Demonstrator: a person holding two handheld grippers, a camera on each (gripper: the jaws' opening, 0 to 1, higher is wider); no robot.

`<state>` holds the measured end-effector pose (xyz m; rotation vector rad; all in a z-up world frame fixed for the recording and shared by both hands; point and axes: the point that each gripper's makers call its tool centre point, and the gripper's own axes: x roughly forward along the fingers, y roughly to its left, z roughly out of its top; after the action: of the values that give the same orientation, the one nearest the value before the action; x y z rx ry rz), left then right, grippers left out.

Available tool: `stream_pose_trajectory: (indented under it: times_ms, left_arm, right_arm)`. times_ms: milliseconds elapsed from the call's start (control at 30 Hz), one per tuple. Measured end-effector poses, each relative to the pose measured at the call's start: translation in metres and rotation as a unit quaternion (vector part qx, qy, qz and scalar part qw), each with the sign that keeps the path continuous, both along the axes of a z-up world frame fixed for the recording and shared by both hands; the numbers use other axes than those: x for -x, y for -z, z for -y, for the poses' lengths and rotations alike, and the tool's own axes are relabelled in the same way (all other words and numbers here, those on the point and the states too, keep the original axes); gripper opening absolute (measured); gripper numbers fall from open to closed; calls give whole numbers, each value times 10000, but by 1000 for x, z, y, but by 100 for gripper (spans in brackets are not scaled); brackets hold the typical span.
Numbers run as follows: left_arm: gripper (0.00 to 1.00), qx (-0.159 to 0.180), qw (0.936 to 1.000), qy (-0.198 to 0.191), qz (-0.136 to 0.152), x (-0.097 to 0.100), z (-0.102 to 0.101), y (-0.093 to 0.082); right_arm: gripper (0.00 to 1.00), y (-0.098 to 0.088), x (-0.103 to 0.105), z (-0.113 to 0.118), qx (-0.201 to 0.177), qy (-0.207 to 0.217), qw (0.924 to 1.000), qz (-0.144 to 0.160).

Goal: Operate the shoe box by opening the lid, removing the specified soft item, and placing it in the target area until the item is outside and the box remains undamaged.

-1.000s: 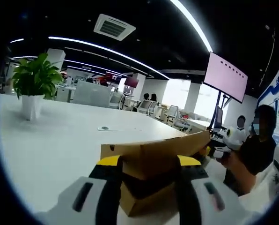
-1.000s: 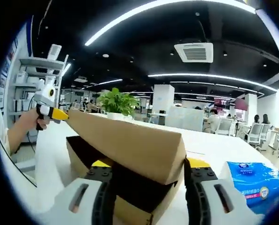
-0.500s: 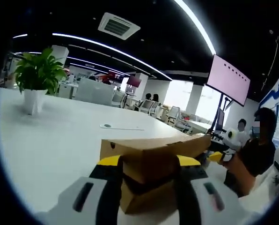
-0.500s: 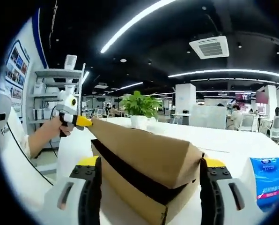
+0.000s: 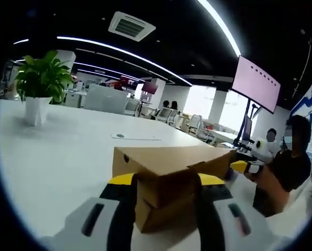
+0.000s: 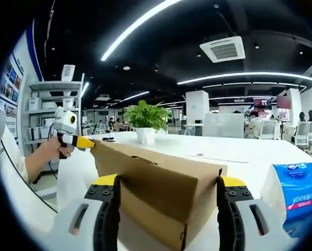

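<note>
- In the left gripper view, your left gripper [image 5: 164, 180] has its jaws spread wide, one on each side of the near end of the cardboard shoe box [image 5: 169, 183]. The yellow-tipped fingers [image 5: 120, 179] sit beside the box's end walls, but you cannot tell from this view whether they press on the cardboard or only flank it.
- The shoe box rests on the white table [image 5: 51, 151], and its lid [image 5: 171, 159] lies flat and closed on top.
- At the far right end of the box you can see your right gripper [image 5: 241, 167] with its yellow tip at the lid's corner, and your hand [image 5: 266, 180] behind it.
- Further off on the table stands a potted plant [image 5: 40, 86] at the left, well apart from the box, and a flat sheet of paper [image 5: 136, 137] lies beyond the box.
- A pink screen [image 5: 255, 83] on a stand rises at the far right.
- In the right gripper view, your right gripper [image 6: 166, 185] is likewise wide open, with its fingers [image 6: 106, 183] on either side of the box's [image 6: 161, 198] near end; contact cannot be judged here either.
- The lid [image 6: 161, 154] is down, with no gap showing.
- Your left gripper [image 6: 75, 140] is at the far left corner of the lid, yellow tip against it, held by your hand [image 6: 43, 154].
- A blue pack of tissues [image 6: 294, 185] lies on the table [image 6: 250, 157] just right of the box, and the plant [image 6: 145, 120] stands behind it.
</note>
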<state>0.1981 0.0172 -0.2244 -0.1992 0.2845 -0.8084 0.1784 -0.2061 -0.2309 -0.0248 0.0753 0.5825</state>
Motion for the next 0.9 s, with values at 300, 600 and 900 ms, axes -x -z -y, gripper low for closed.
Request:
stream_pose_trajectory:
  times_ms: [300, 600, 900]
  left_arm:
    - [45, -29, 9998, 1, 178, -1, 1, 4]
    - [46, -140, 9997, -51, 217, -2, 4, 9]
    - [46, -285, 9992, 16, 274, -3, 4, 14]
  right_arm:
    - [77, 3, 0, 1, 62, 13, 9999, 111]
    - [80, 8, -4, -2, 369, 121, 9992, 36]
    - [80, 10, -4, -2, 912, 145, 9954, 263]
